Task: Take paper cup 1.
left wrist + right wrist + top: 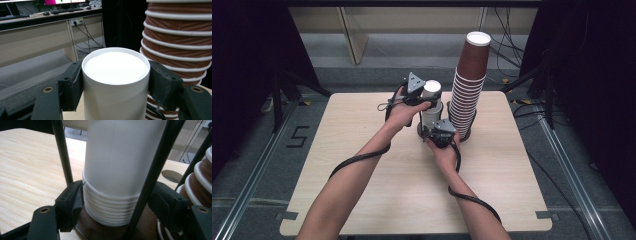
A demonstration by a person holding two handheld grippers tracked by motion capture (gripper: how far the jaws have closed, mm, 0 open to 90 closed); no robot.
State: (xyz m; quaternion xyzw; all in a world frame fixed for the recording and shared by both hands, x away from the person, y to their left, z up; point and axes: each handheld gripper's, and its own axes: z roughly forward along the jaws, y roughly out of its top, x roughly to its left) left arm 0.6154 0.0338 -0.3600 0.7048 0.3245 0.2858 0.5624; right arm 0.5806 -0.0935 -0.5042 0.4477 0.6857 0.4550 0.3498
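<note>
An upside-down white paper cup (432, 89) is held up at the table's middle back, with my left gripper (428, 95) shut on it. Both pads press its sides in the left gripper view, cup (115, 82), gripper (115, 86). Below it a short stack of white cups (431, 116) stands on a round brown base (92, 227) between thin black rods (62, 152). My right gripper (438, 129) sits low at that stack (110, 205), jaws around its bottom rims. One pad (75, 200) lies at the rims, the other (165, 202) stands slightly off behind a rod.
A tall, leaning stack of upside-down brown cups (468, 90) rises just right of the white stack, close to both grippers (180, 40) (200, 177). The wooden table (362, 165) has a round hole (172, 175) near the stacks. Black curtains and cables flank the table.
</note>
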